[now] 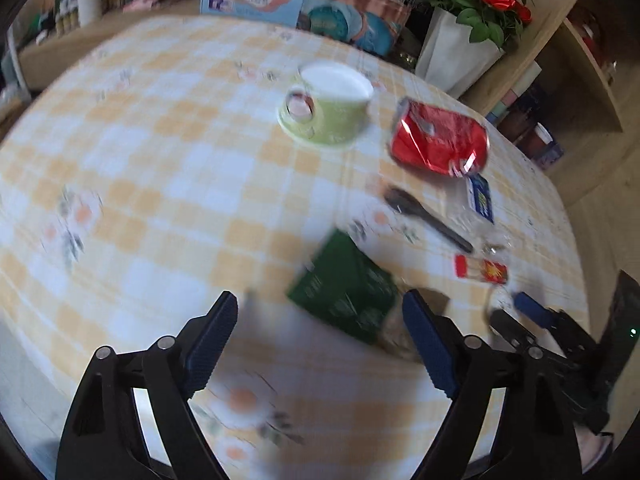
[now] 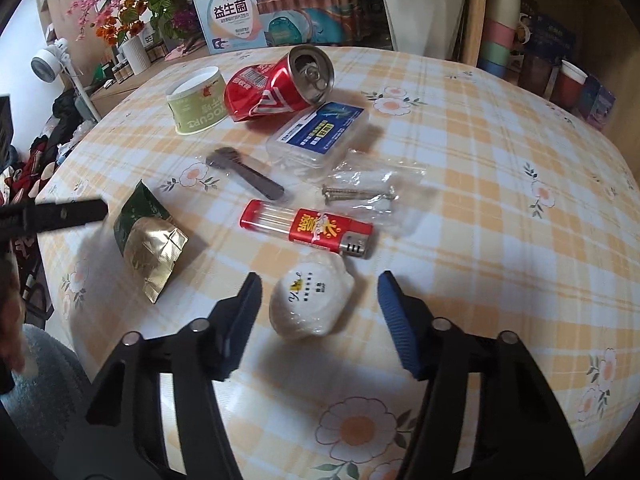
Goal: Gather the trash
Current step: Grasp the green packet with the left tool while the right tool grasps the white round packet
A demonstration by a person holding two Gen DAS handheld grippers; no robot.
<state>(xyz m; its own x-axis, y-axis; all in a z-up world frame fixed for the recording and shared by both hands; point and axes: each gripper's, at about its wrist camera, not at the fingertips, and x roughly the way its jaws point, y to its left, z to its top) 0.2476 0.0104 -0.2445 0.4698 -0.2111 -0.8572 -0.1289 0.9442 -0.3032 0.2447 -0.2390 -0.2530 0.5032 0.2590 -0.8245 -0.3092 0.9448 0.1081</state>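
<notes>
Right wrist view: the right gripper (image 2: pixel 318 312) is held low over the checked tablecloth (image 2: pixel 500 240), its jaws spread wide with a white wrapped puck (image 2: pixel 310 304) lying between them, touched by neither finger.
Lighter: a red lighter (image 2: pixel 310 229) is seen lying flat just beyond the white puck.
Screws: a clear bag of screws (image 2: pixel 368 194) is laid beside the lighter.
Box: a clear plastic box (image 2: pixel 320 134) with a blue label is placed behind the bag.
Can: a crushed red can (image 2: pixel 276 88) is tipped on its side, next to a green yogurt cup (image 2: pixel 196 100).
Spoon: a dark spoon (image 2: pixel 246 174) is laid between the cup and the lighter.
Pouch: a green and gold pouch (image 2: pixel 148 236) is seen torn open at the left, near the left gripper's finger.
Left wrist view: the left gripper (image 1: pixel 320 332) is shown blurred, its jaws spread apart and empty, with the pouch (image 1: pixel 346 288) on the tablecloth just ahead between the fingertips.
</notes>
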